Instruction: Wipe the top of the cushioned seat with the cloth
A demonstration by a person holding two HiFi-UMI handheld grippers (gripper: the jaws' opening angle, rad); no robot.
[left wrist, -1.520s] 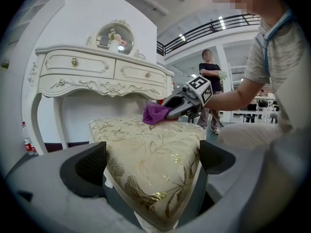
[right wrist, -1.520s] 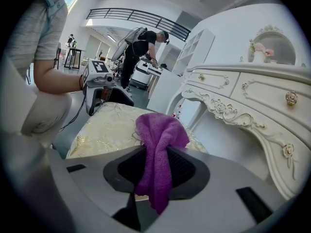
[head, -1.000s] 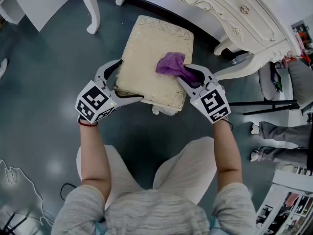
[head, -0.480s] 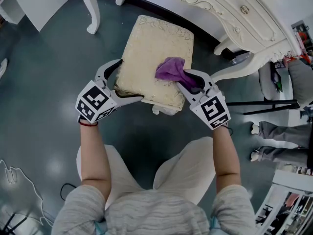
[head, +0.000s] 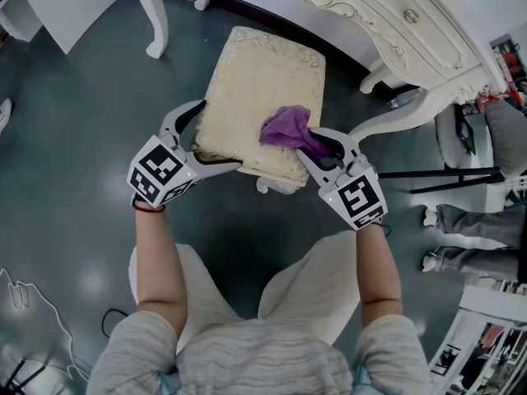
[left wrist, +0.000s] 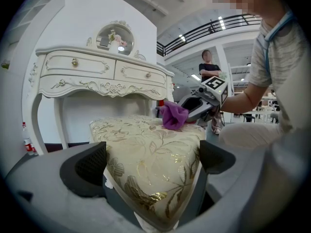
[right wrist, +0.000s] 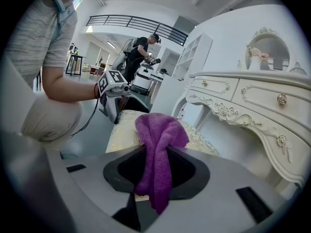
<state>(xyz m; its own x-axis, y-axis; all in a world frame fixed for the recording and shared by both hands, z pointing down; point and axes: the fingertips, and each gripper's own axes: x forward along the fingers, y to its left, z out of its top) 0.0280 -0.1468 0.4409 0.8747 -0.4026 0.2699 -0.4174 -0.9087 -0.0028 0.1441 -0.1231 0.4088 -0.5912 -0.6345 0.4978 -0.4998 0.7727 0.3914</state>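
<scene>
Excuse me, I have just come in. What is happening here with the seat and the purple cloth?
A person holds a gripper in each hand over a cushioned seat beside a white dressing table. The left gripper grips the seat's near left corner between its jaws. The right gripper is shut on a purple cloth, which rests on the seat top near its right edge, in place for wiping.

Head view looks steeply down; gripper views face across the cushioned seat (head: pixel 255 72).
</scene>
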